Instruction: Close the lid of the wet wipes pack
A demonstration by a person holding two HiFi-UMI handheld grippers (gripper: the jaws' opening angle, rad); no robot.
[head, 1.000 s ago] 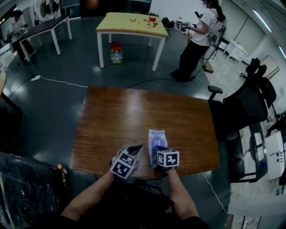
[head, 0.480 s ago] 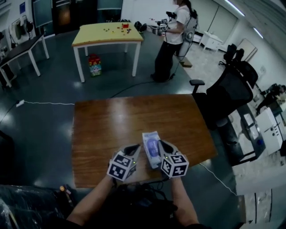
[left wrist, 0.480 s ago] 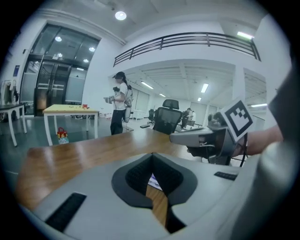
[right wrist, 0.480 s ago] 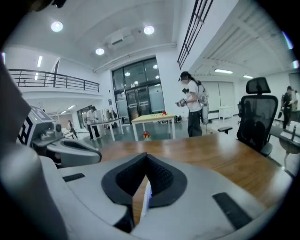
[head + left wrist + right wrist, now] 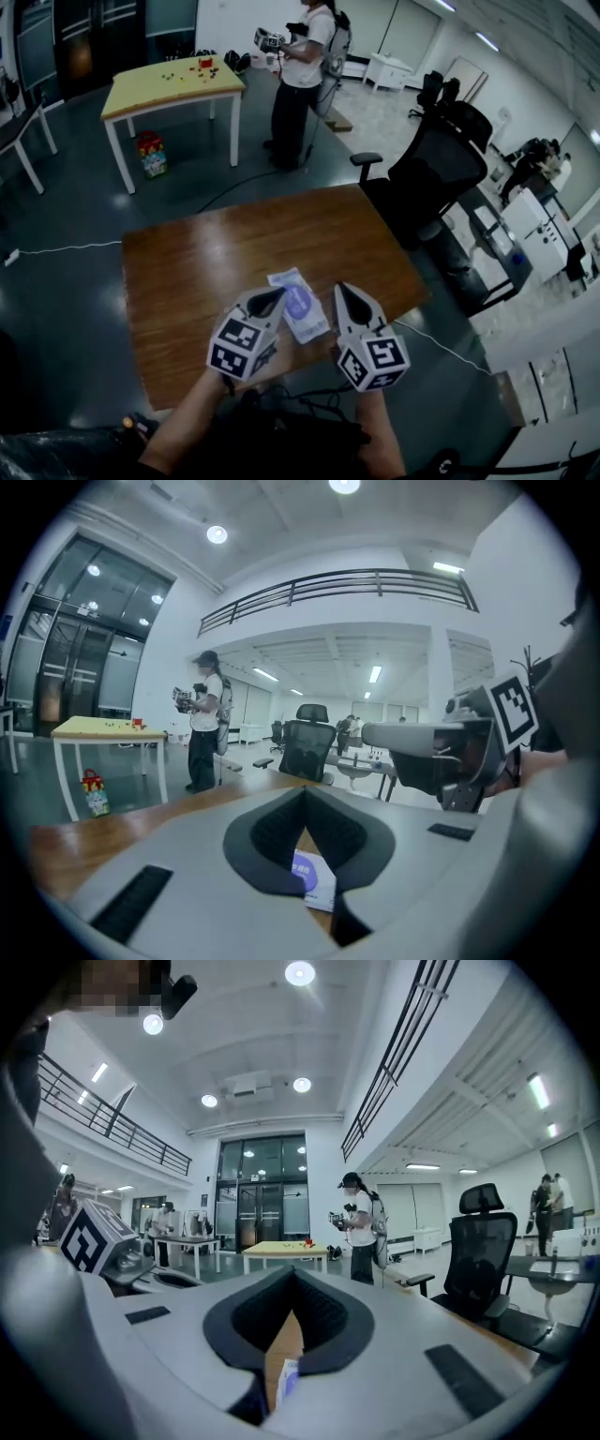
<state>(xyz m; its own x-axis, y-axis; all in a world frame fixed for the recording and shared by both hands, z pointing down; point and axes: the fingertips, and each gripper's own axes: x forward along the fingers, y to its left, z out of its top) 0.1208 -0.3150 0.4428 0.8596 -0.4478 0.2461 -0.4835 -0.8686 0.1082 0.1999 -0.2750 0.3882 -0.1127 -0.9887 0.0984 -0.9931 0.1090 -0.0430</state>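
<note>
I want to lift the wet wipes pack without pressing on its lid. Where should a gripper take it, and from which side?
Probably the near end of the wet wipes pack, clear of the purple lid. It lies flat on the table with its long axis running away from the person, so come from above and pinch across its narrow width.

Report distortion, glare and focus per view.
Head view: dim, wide-angle bending at the edges, sheen on the wooden table, wet wipes pack clear. Left gripper view: round fisheye with black corners, ceiling lamps blown out, near jaws soft. Right gripper view: the same, plus a mosaic patch top left.
</note>
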